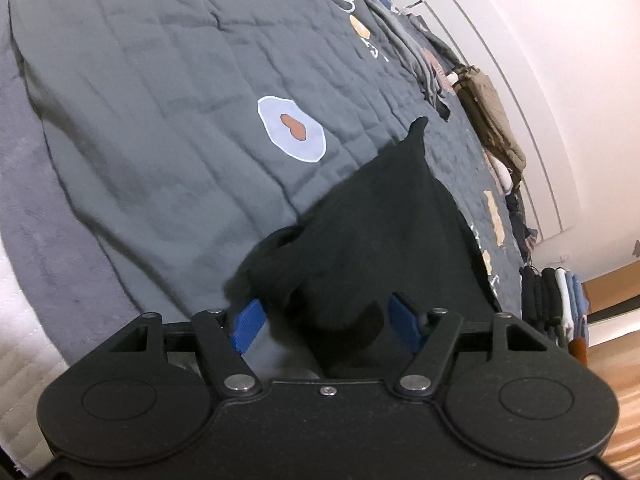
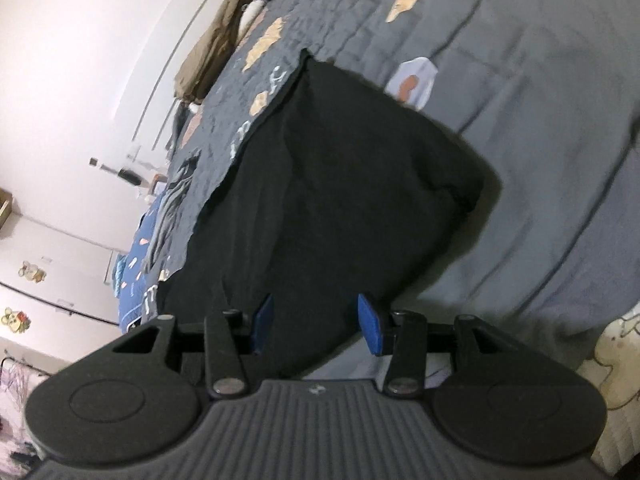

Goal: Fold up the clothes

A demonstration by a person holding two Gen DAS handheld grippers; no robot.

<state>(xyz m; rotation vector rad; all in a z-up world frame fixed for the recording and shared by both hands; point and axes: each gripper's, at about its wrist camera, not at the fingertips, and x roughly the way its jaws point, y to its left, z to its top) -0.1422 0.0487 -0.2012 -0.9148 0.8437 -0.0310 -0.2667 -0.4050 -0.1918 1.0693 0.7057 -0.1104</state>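
Both grippers we hold over the black garment (image 1: 372,216), which lies on the grey quilt (image 1: 160,100). Nearest us, the left gripper (image 1: 326,320) has dark cloth bunched between its blue pads (image 1: 248,324); whether they pinch it we cannot tell. Our right gripper (image 2: 316,320) straddles the garment's near edge, its blue pads (image 2: 368,324) set apart, and again we cannot tell if they press. Beyond the garment sits a pale blue patch (image 1: 292,128) on the quilt. Further off, past the garment, a stack of folded clothes (image 1: 556,304) stands by the wall.
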